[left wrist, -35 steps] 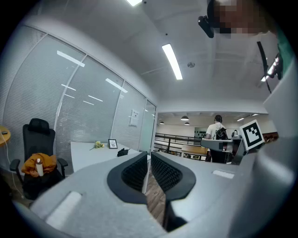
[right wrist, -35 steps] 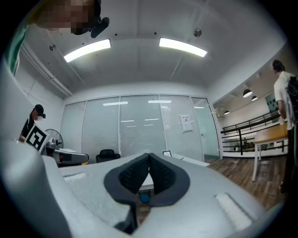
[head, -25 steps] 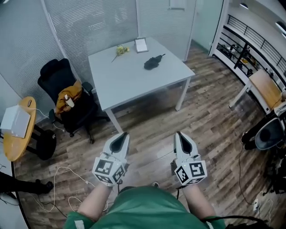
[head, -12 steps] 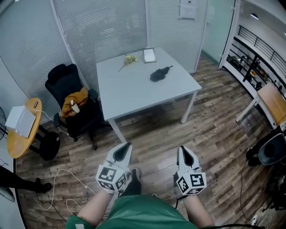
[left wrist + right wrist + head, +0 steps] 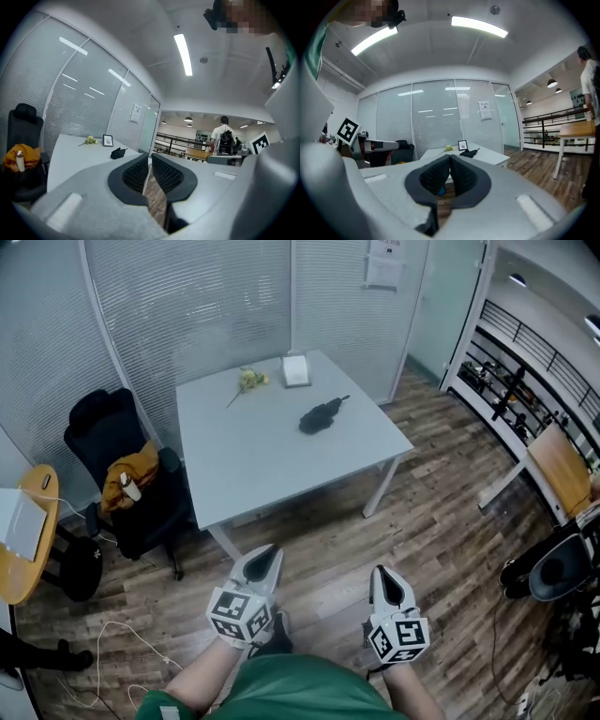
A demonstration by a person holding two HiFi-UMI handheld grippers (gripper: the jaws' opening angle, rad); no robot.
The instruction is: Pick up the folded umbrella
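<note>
The folded black umbrella (image 5: 319, 415) lies on the white table (image 5: 272, 456), toward its far right part; it also shows small in the left gripper view as the umbrella (image 5: 118, 153) and in the right gripper view as the umbrella (image 5: 469, 153). My left gripper (image 5: 265, 555) and right gripper (image 5: 385, 574) hang side by side over the wood floor, well short of the table's near edge. Both are shut with nothing between the jaws and point roughly level toward the table.
A yellow flower (image 5: 247, 381) and a small framed picture (image 5: 296, 370) sit at the table's far edge. A black office chair (image 5: 122, 479) with an orange garment stands left of the table, and a round wooden side table (image 5: 21, 540) further left. Cables (image 5: 122, 643) trail on the floor.
The table and umbrella have shifted in the head view as the person walked toward them. Both grippers sit slightly lower in the picture, still shut and side by side.
</note>
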